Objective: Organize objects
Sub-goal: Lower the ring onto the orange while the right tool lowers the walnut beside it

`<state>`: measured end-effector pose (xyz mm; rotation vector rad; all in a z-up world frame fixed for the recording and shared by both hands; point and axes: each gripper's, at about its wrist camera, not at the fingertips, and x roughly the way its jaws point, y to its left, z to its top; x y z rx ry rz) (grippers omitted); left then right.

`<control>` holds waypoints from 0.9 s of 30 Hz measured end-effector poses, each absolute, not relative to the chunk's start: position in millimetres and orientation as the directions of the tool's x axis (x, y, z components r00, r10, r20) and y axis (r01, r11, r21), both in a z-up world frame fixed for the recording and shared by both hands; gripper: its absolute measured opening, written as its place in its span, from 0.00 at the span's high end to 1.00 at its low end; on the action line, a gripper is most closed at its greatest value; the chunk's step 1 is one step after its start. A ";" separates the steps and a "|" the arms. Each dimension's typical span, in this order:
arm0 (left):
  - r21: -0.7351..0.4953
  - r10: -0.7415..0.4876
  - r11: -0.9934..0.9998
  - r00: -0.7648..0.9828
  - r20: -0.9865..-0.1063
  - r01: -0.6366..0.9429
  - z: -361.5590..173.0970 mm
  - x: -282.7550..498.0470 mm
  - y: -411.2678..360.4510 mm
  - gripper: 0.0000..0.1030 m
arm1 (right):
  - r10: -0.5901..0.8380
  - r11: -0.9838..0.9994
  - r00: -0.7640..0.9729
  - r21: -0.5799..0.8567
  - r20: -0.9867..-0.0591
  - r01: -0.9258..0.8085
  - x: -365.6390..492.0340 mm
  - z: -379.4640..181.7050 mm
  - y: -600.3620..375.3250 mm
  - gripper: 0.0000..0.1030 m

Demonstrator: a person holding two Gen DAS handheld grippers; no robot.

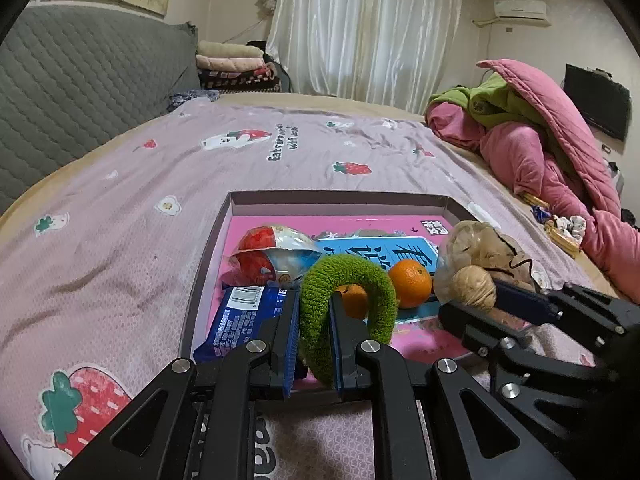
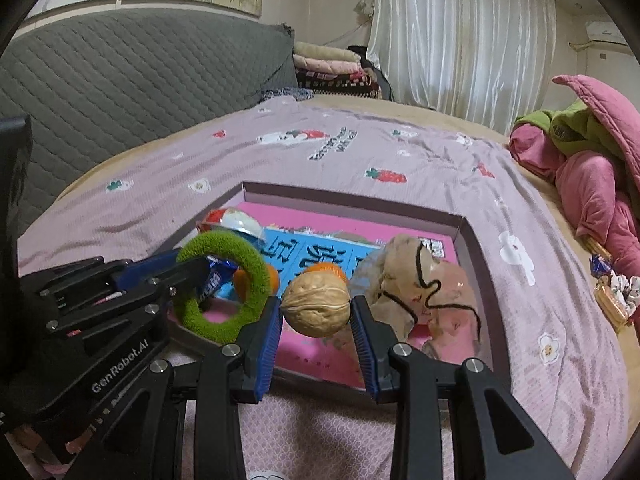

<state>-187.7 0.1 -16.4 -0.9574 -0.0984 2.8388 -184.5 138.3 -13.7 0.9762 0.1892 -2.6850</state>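
A shallow pink-lined box tray [image 1: 340, 196] [image 2: 468, 224] lies on the bed. My left gripper [image 1: 314, 320] [image 2: 188, 280] is shut on a fuzzy green ring [image 1: 348, 276] [image 2: 224, 284], held over the tray's near left part. My right gripper [image 2: 316, 312] [image 1: 480, 300] is shut on a walnut [image 2: 316, 304] [image 1: 474, 286] above the tray's near edge. In the tray lie a blue snack packet [image 1: 240, 316], a red-and-white snack bag [image 1: 272, 252] [image 2: 236, 220], an orange [image 1: 410, 282] [image 2: 324, 270], with a second orange partly hidden behind the ring, and a clear plastic bag [image 2: 416, 284] [image 1: 476, 244] with a black cord.
The bed's pink strawberry-print sheet [image 1: 160, 184] [image 2: 400, 152] spreads around the tray. A heap of pink and green quilts [image 1: 532, 132] [image 2: 592, 152] lies at the right, with small wrapped items [image 1: 560, 228] [image 2: 612, 288] beside it. A grey padded headboard [image 1: 80, 80] rises at the left.
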 end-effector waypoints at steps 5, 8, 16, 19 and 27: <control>-0.095 0.154 -0.988 -0.780 -0.606 -0.121 -18.7 -187.0 2.7 0.86 | -0.221 -0.953 -0.716 -0.009 -0.662 0.303 -188.4 -19.3 139.6 0.65; -0.095 0.157 -0.988 -0.778 -0.609 -0.124 -19.5 -186.3 2.7 0.86 | -0.227 -0.954 -0.707 0.007 -0.670 0.300 -190.6 -22.0 141.3 0.65; -0.100 0.151 -0.989 -0.768 -0.623 -0.113 -24.1 -187.3 0.8 0.86 | -0.224 -0.955 -0.688 0.014 -0.690 0.297 -196.3 -29.9 138.0 0.65; -0.096 0.150 -0.989 -0.766 -0.625 -0.115 -24.7 -187.2 2.6 0.86 | -0.220 -0.956 -0.684 0.016 -0.696 0.292 -197.6 -32.1 137.7 0.65; -0.079 0.150 -0.988 -0.759 -0.634 -0.129 -27.2 -186.6 8.6 0.86 | -0.225 -0.965 -0.671 0.064 -0.706 0.255 -203.6 -37.0 146.6 0.65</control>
